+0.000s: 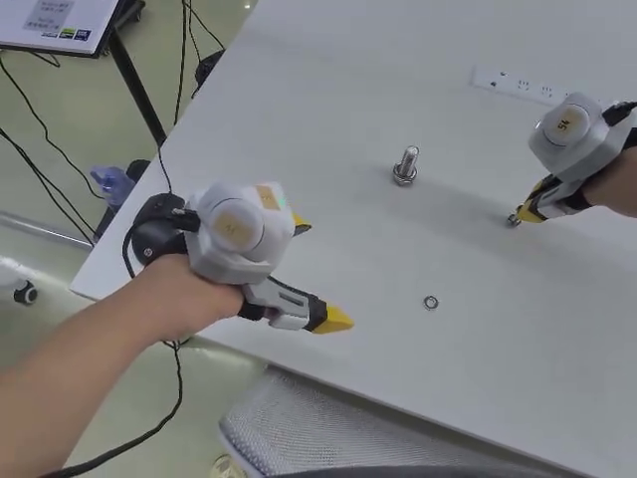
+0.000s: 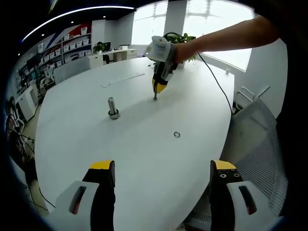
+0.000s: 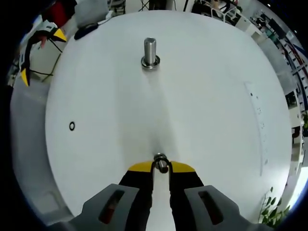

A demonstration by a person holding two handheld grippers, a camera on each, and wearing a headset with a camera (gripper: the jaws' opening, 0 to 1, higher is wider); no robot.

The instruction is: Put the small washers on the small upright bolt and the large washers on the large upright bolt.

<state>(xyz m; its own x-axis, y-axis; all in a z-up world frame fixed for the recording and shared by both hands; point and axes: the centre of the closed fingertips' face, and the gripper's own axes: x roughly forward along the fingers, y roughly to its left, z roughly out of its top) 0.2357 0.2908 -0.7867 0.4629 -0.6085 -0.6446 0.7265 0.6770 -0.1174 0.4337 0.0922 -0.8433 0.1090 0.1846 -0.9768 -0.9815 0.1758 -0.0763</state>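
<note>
1. Across the workbench, one white table [image 1: 299, 100]: the job's parts spread well apart, presumably to give each gripper room to reach in.
2. At the near edge, the left gripper [image 1: 319, 273]: fingers spread wide, holding nothing, hovering clear of the table. Probably parked there facing the loose washer, ready for the next pick.
3. At the far right, the right gripper [image 1: 526, 213]: tipped steeply downward, fingers drawn narrow about the top of the small bolt. Likely angled so for lowering a washer straight over the shank; any washer between the tips too small to make out.
4. Near the middle of the table, the large bolt [image 1: 405, 162]: standing upright, well apart from both grippers, with a wider ring at its foot. Washer or bolt head, cannot tell.
5. Directly under the right gripper's tips, the small bolt [image 1: 515, 219]: upright, touching the fingers.
6. Between the left gripper and the small bolt, one washer [image 1: 430, 302]: lying flat, touched by nothing, not yet on either bolt. Large or small, hard to judge.
</note>
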